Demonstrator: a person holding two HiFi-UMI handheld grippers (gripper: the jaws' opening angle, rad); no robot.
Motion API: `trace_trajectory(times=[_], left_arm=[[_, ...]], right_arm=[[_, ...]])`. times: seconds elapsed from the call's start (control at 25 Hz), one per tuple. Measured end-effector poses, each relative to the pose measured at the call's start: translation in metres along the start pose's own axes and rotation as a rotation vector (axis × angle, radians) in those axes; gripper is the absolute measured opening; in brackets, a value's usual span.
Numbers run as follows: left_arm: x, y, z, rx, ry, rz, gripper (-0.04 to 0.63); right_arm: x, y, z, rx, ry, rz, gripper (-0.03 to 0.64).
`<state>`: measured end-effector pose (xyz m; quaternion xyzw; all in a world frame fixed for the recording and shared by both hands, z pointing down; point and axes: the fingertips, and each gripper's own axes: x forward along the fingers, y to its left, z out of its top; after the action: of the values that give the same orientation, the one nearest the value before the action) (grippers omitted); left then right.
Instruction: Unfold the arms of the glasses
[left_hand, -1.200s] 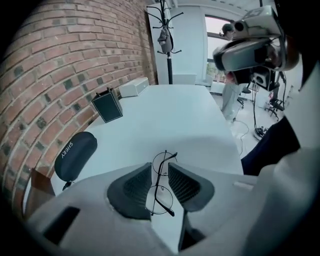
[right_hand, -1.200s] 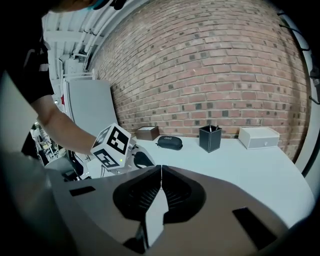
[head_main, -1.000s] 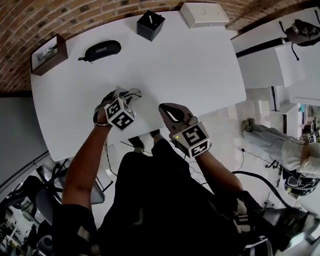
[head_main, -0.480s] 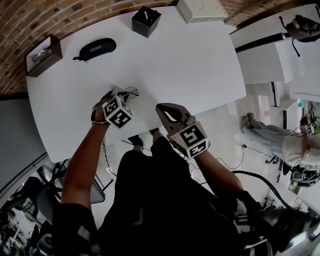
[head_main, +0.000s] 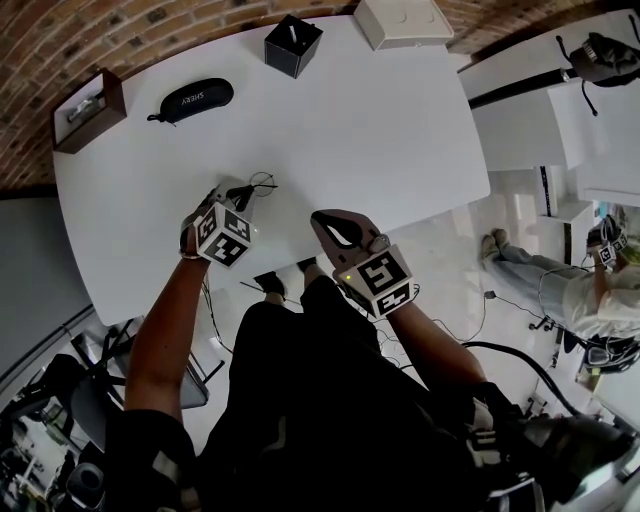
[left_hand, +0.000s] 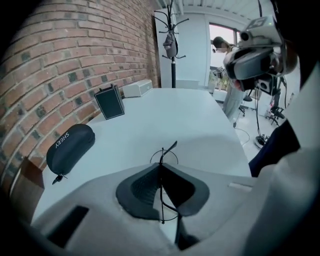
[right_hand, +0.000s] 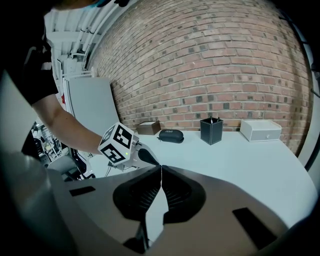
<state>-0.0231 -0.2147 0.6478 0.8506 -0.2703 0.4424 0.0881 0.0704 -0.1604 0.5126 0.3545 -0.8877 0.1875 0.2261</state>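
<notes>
Glasses (left_hand: 161, 156) between closing left gripper (head_main: 243, 192) jaws, long axis along them.

The glasses (left_hand: 163, 155) are thin, black wire ones with round lenses. They stand on edge between the jaws of the left tongs (left_hand: 161, 167), which are closing on the thin frame. One round lens and a thin arm stick out past the tips.

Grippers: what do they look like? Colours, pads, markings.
The left gripper and right gripper have pale grey bodies, black ribbed pads on the tongs and a white cube with black square markers; the right's shows a green light. Left tongs are closing with the wire glasses between them. Black short-sleeved top.
</notes>
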Motion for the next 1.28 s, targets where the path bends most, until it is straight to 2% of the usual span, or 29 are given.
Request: trace_trajectory(times=[0.16, 0.28, 0.56, 0.76, 0.96, 1.28], left_arm=[[-0.013, 0.006, 0.007, -0.02, -0.094, 0.043, 0.021], [-0.022, 0.009, 0.01, -0.018, -0.142, 0.074, 0.021], [-0.039, 0.013, 0.01, -0.073, -0.23, 0.1, 0.021], [-0.05, 0.008, 0.003, -0.083, -0.28, 0.096, 0.021], [-0.061, 0.012, -0.008, -0.153, -0.362, 0.1, 0.021], [-0.079, 0.007, -0.019, -0.199, -0.448, 0.093, 0.021]], right_arm=[[-0.001, 0.001, 0.002, -0.01, 0.003, 0.006, 0.008], [0.0, 0.003, 0.004, -0.019, 0.006, 0.008, 0.008], [0.011, 0.009, 0.014, -0.025, 0.005, 0.028, 0.008], [0.03, 0.016, 0.019, -0.052, 0.029, 0.056, 0.008], [0.049, 0.03, 0.025, -0.07, 0.05, 0.084, 0.008], [0.052, 0.042, 0.02, -0.112, 0.098, 0.097, 0.008]])
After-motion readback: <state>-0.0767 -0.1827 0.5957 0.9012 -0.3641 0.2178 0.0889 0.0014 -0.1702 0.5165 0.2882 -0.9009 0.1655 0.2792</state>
